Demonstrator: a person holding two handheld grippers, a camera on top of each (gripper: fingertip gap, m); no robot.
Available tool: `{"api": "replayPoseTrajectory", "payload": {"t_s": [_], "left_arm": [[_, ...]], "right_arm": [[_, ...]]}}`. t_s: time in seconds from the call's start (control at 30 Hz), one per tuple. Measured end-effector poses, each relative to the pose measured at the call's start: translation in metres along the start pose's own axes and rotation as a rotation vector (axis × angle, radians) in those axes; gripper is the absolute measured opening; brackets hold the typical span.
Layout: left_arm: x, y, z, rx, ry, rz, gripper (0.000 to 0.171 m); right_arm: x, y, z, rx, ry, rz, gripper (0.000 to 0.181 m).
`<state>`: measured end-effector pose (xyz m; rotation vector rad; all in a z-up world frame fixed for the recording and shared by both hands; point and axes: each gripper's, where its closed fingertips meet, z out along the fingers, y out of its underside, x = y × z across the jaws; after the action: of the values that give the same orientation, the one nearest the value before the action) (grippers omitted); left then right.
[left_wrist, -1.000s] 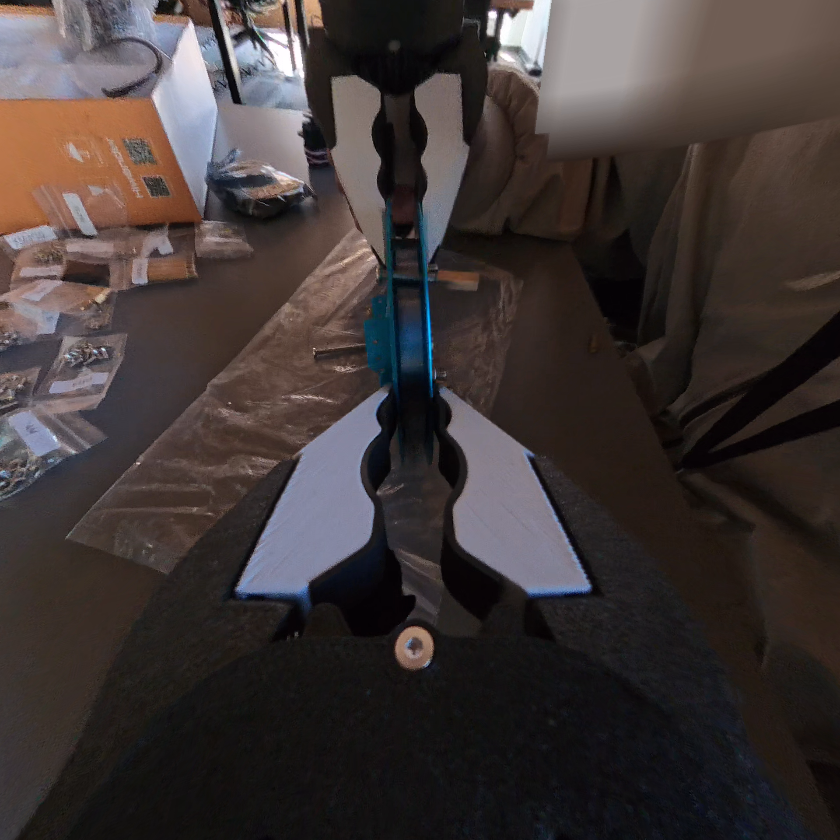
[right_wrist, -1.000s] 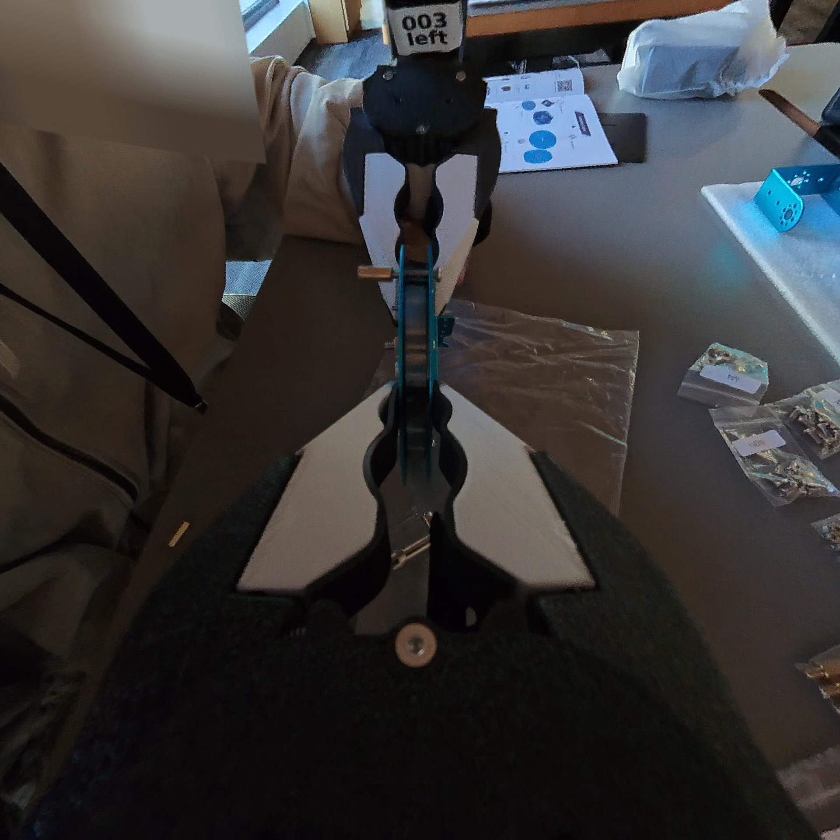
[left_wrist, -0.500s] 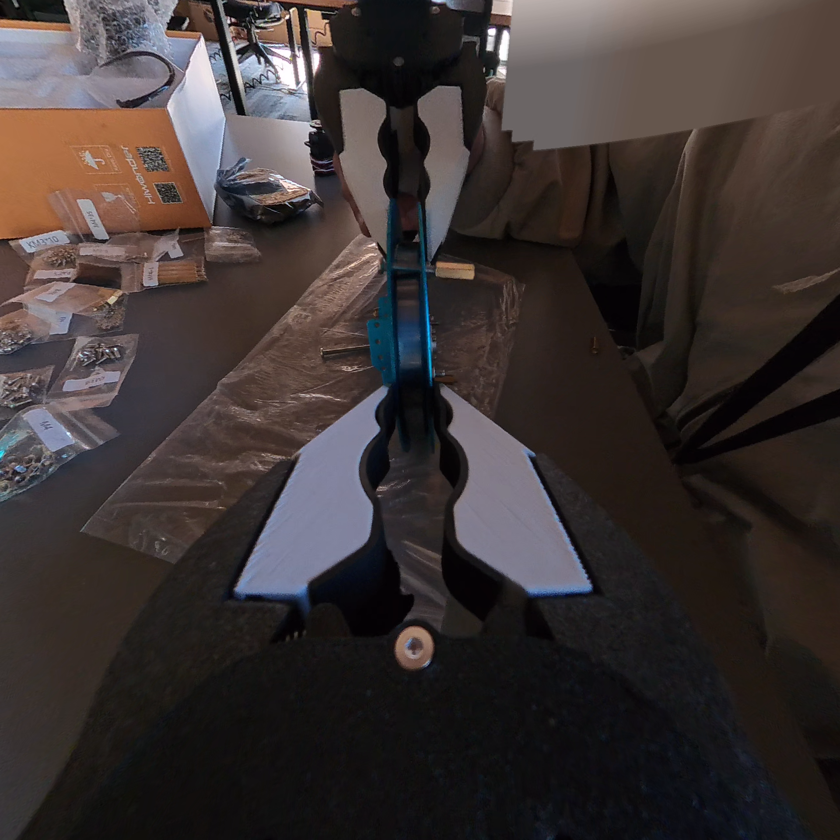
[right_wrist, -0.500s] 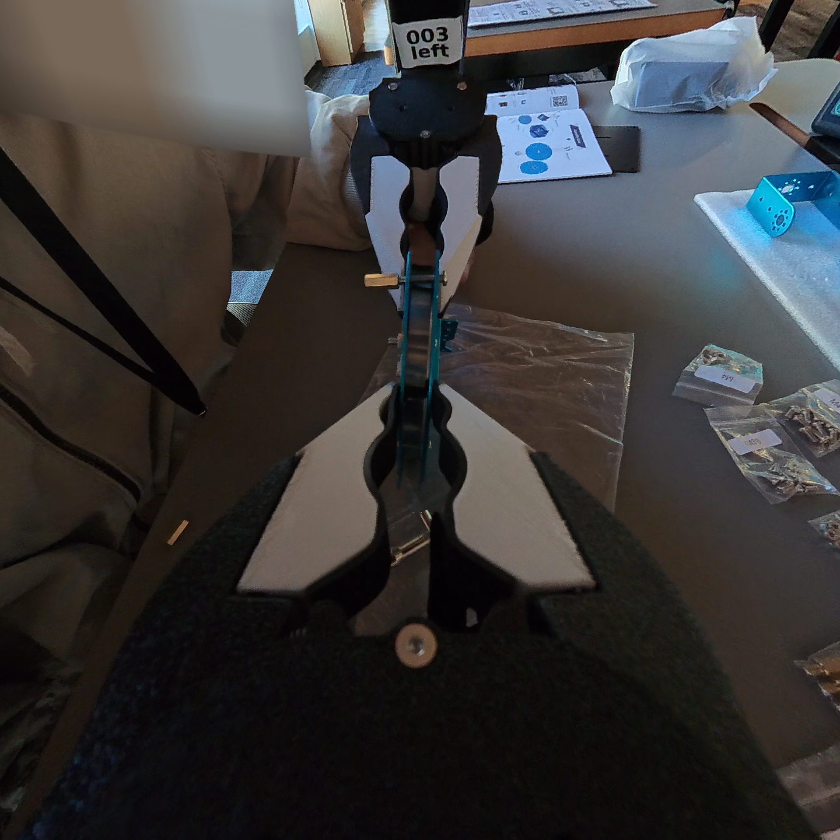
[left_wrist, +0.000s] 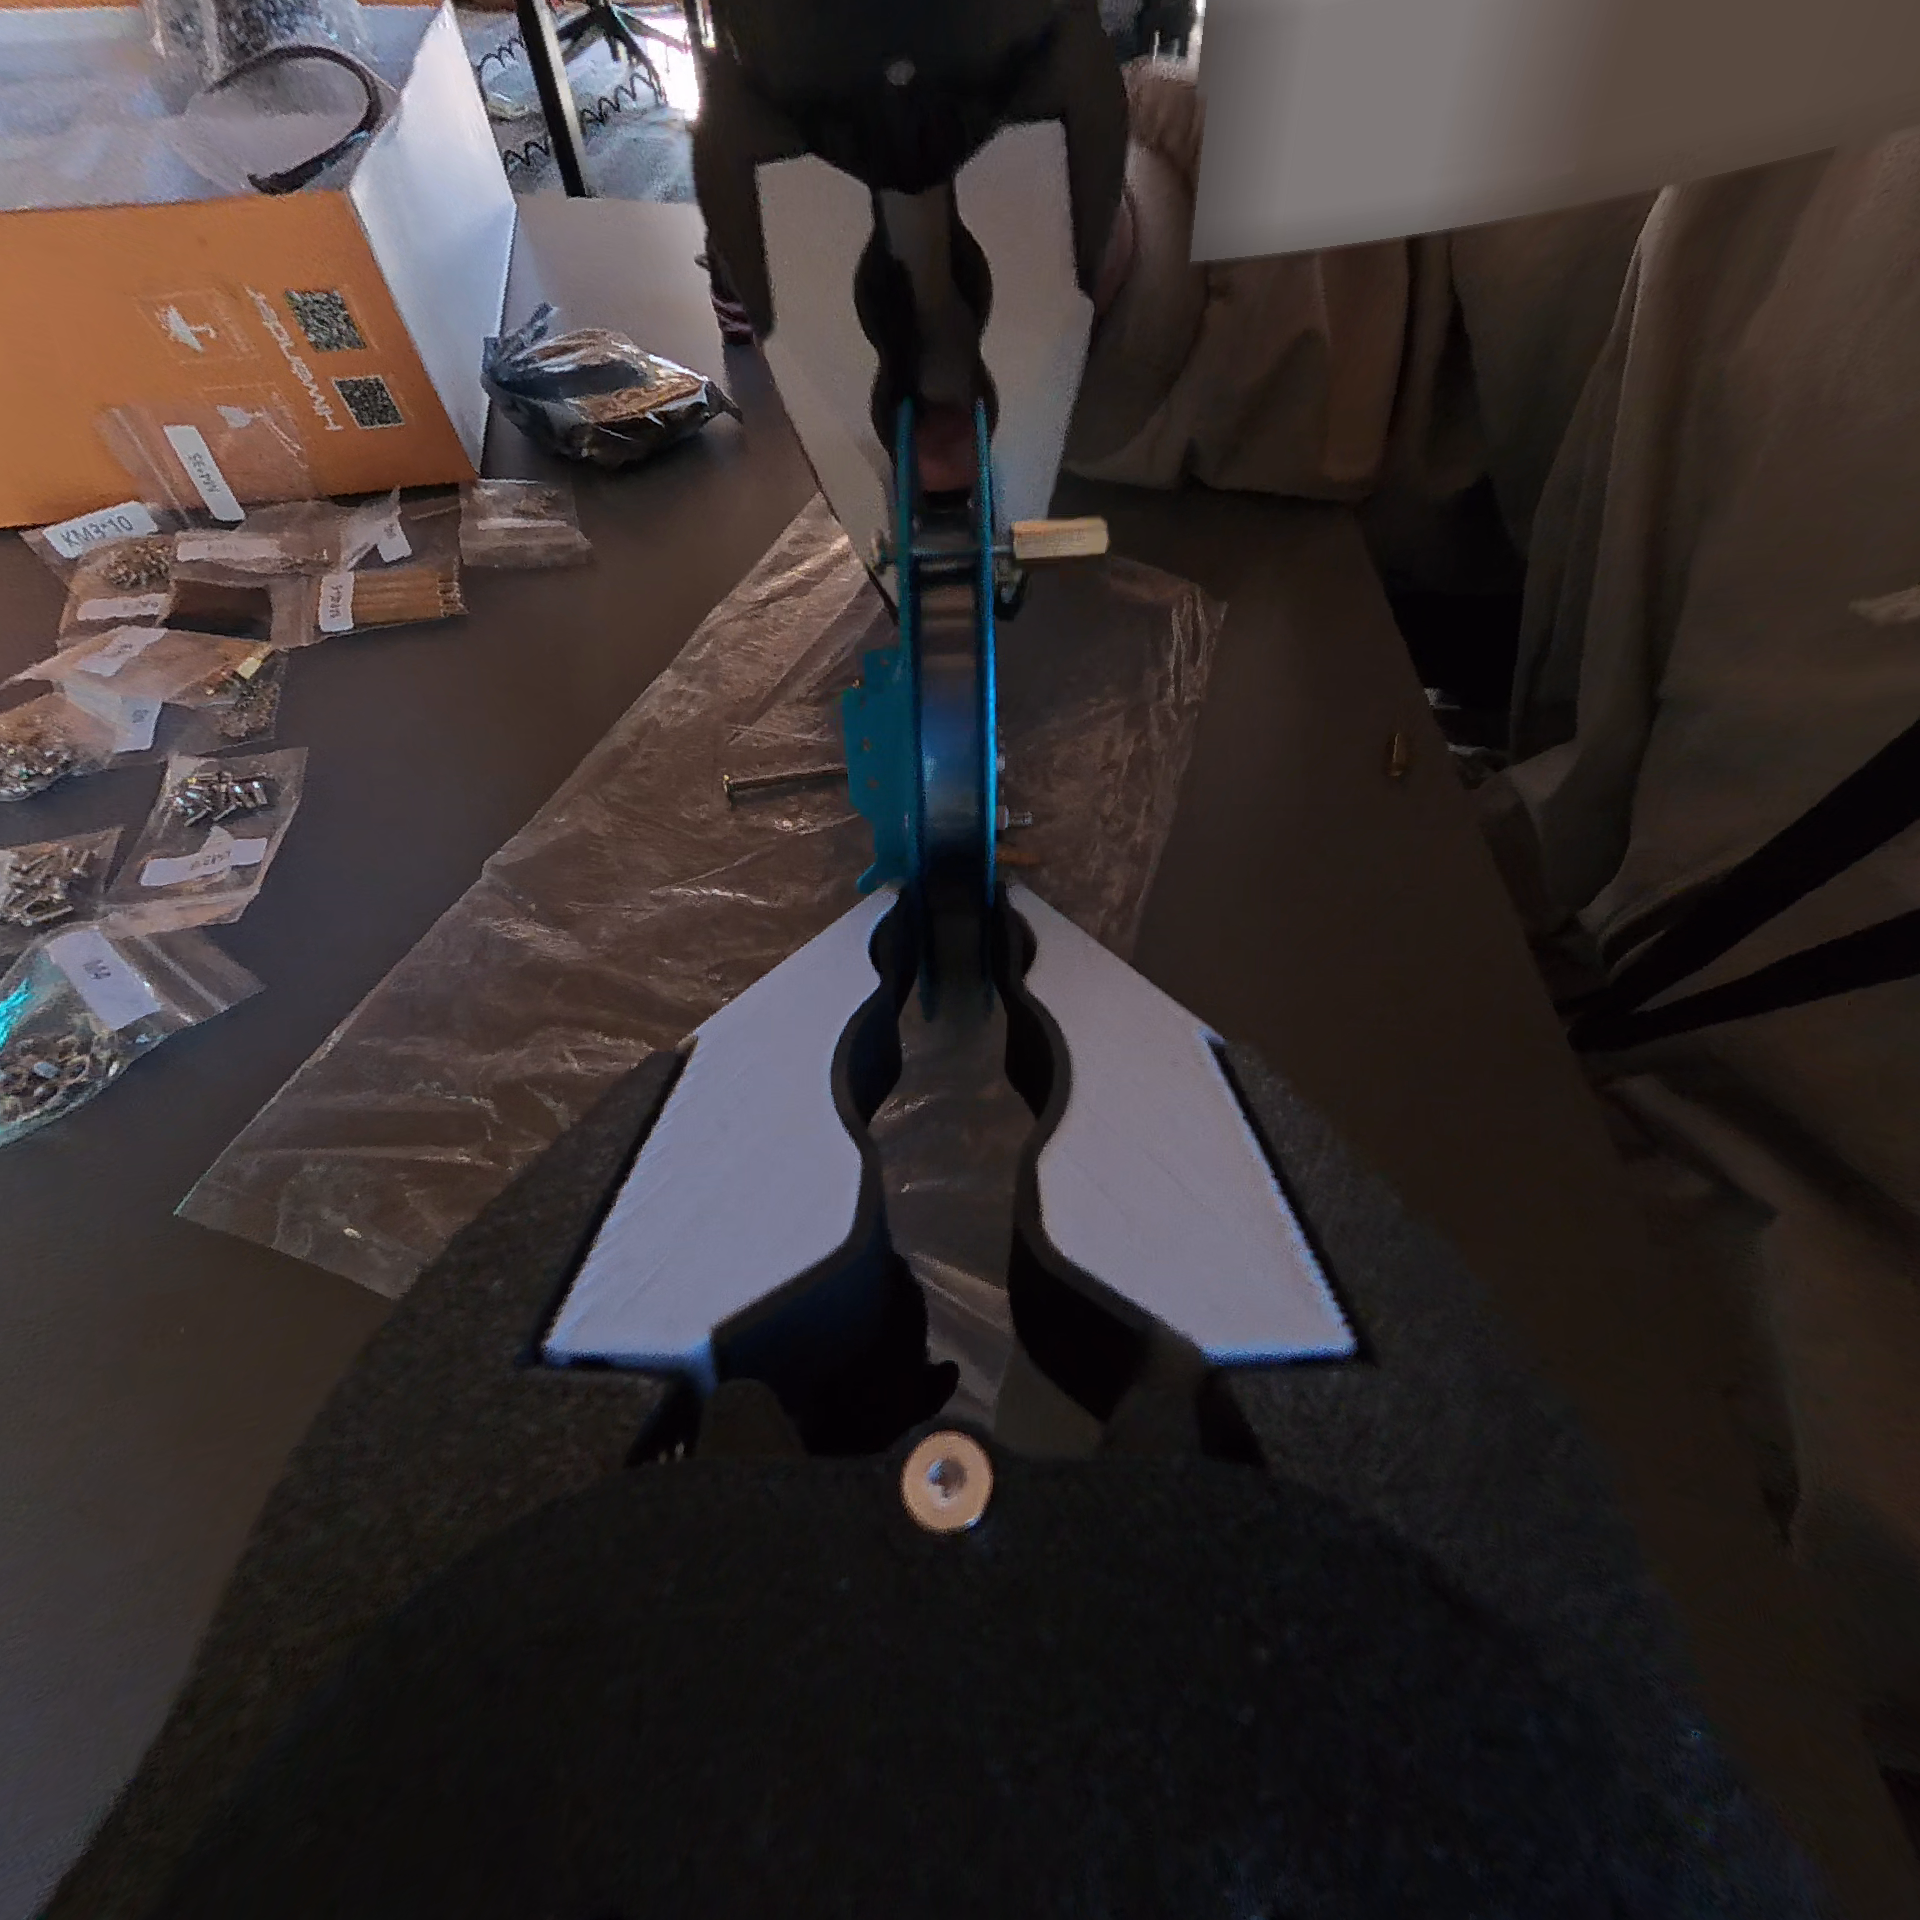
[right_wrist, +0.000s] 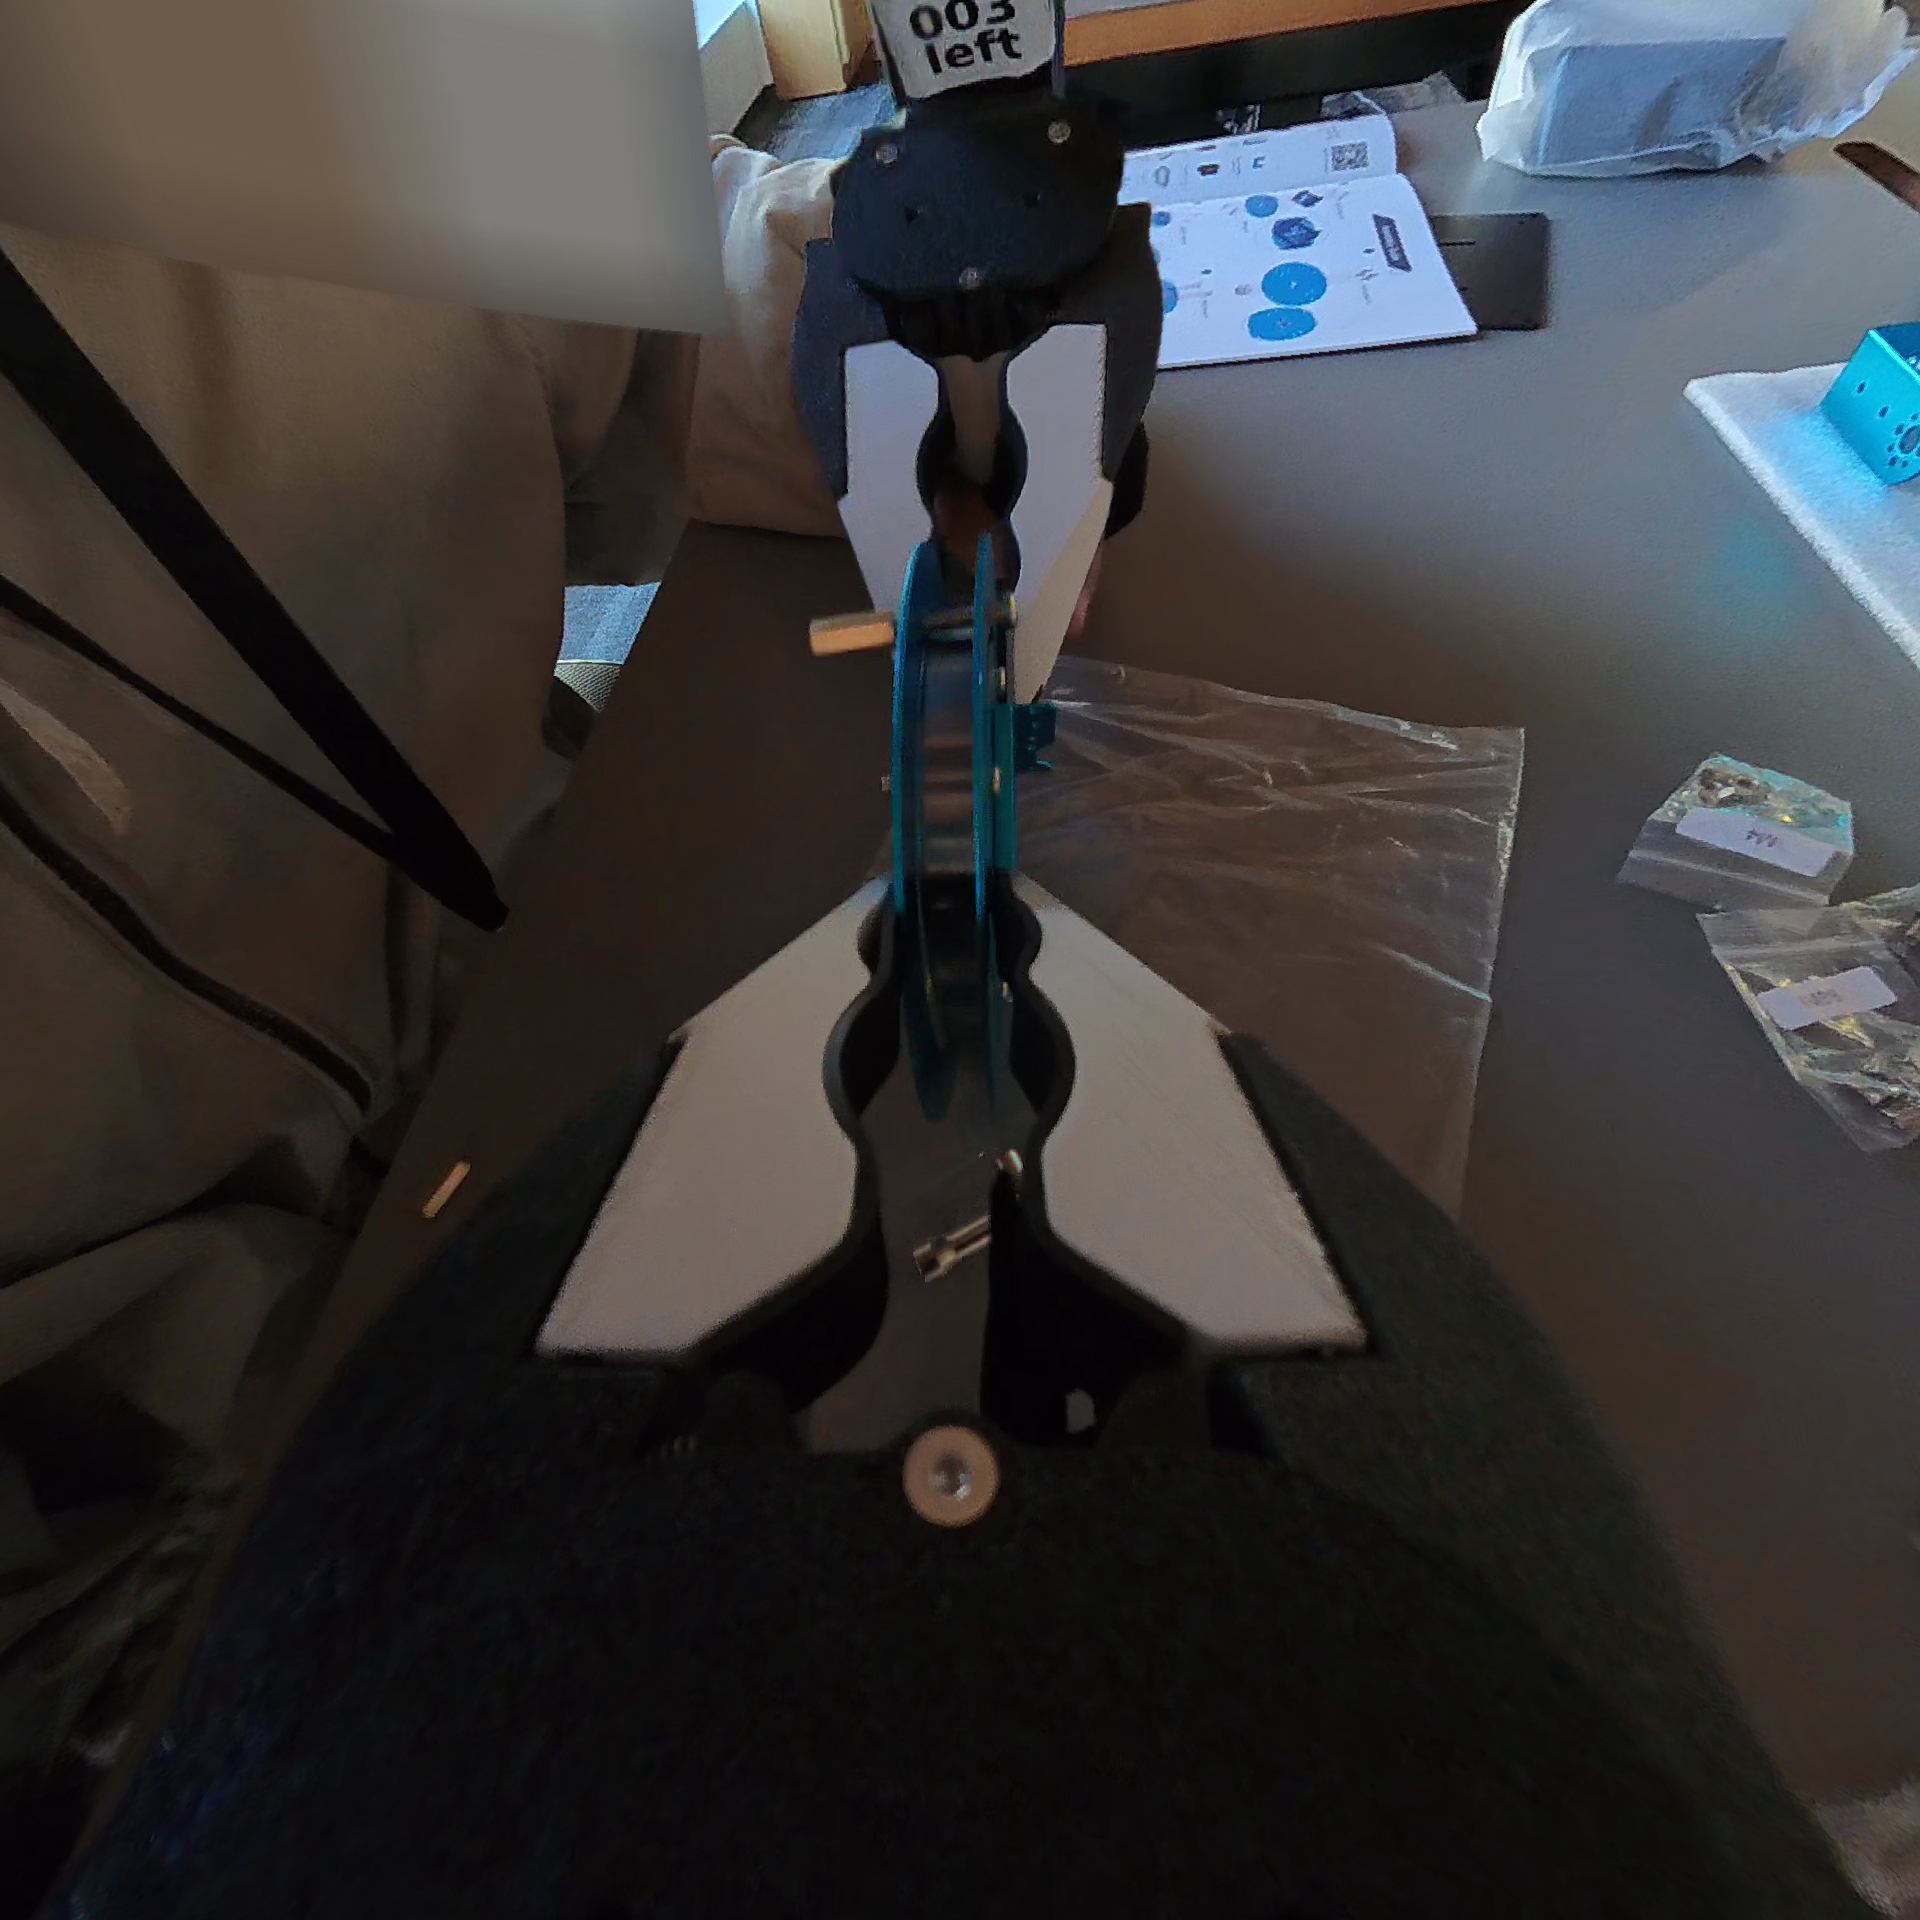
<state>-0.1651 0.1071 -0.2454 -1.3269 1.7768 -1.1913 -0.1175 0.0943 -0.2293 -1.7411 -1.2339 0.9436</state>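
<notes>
Tongs (left_wrist: 951, 914) (L+R (right_wrist: 951, 904)) both clamp blue wheel assy (left_wrist: 945, 769).

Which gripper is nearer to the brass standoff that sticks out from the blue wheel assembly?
Right. The brass standoff sits beside the right gripper, at the far end of the blue wheel assembly. The left gripper clamps the opposite, near end.

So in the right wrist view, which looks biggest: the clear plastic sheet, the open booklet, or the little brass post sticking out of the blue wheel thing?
As they appear in that view:
1. clear plastic sheet
2. open booklet, though it lies farther off, so its true size is unsure
3. brass post, by far the smallest
</notes>
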Motion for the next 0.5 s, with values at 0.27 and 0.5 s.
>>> {"api": "replayPoseTrajectory", "payload": {"t_s": [0.27,0.5], "left_arm": [[0.002,-0.016,-0.010,0.022,-0.028,0.047,0.012],[-0.008,0.009,-0.009,-0.058,-0.016,0.033,0.018]], "right_arm": [[0.004,0.002,0.005,-0.032,0.068,-0.051,0.012],[0.007,0.005,0.000,-0.032,0.063,-0.048,0.012]]}}
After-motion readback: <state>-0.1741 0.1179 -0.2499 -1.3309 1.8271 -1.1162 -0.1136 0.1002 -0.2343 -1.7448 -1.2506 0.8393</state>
